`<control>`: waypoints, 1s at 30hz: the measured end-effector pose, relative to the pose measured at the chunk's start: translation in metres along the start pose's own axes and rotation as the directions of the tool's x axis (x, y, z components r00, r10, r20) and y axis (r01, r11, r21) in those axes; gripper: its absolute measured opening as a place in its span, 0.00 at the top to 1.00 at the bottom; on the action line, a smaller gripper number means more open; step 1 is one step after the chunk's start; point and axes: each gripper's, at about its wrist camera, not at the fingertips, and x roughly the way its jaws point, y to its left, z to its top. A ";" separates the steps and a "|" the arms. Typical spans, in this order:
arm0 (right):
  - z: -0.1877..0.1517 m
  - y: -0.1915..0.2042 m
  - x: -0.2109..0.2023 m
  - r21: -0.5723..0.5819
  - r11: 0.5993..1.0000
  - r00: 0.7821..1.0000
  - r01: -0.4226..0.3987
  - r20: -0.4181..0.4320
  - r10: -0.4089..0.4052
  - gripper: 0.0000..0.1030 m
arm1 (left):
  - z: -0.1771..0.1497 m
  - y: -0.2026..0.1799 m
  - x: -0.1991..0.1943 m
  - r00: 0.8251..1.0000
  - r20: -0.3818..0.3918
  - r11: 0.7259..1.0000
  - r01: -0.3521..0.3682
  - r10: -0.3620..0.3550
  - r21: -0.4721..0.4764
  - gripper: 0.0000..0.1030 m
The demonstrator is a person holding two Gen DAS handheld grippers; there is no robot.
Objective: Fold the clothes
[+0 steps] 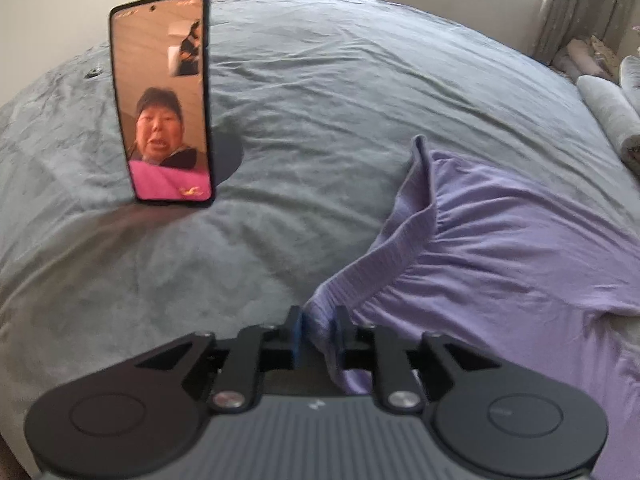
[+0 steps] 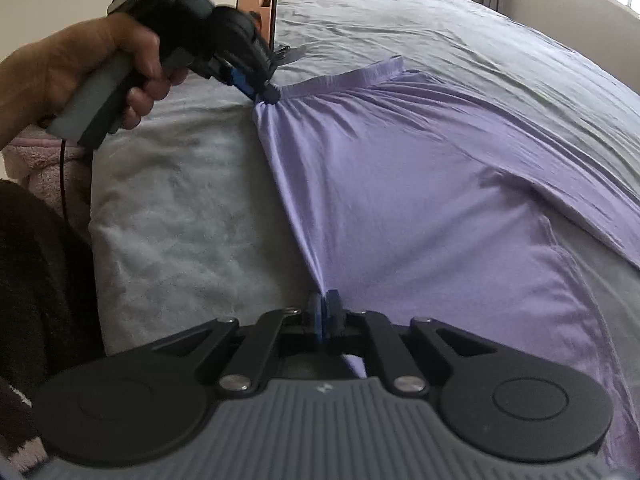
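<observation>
A lilac garment [image 1: 500, 248] with a ribbed waistband [image 2: 344, 76] lies spread on the grey bed cover [image 1: 320, 92]. My left gripper [image 1: 318, 322] is shut on a bunched corner of it by the waistband. In the right wrist view that left gripper [image 2: 267, 95] is held by a hand [image 2: 80, 64] at the garment's far left corner. My right gripper [image 2: 324, 308] is shut on the garment's [image 2: 400, 184] near edge, jaws nearly together. The cloth edge runs taut between the two grips.
A phone [image 1: 162, 96] stands upright on a stand on the bed, also seen as the phone [image 2: 256, 4] behind the left hand. Rolled cloths [image 1: 608, 116] lie at the bed's right. A pale fleecy blanket [image 2: 172, 200], a pink towel [image 2: 44, 164] and dark fabric [image 2: 36, 280] sit to the left.
</observation>
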 end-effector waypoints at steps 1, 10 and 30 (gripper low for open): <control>0.002 -0.002 -0.002 0.007 1.000 1.000 -0.009 0.001 0.009 0.87 | 0.003 -0.001 -0.002 1.000 0.014 1.000 0.020 -0.020 -0.001 0.65; 0.023 -0.041 -0.024 0.122 0.992 0.995 -0.043 0.092 0.031 0.69 | 0.045 -0.034 0.015 0.989 0.099 0.992 0.104 -0.111 0.071 0.52; 0.125 -0.238 0.058 0.086 0.951 0.952 0.298 0.050 -0.303 0.66 | 0.101 -0.061 0.100 0.986 0.128 0.993 0.096 -0.104 0.070 0.78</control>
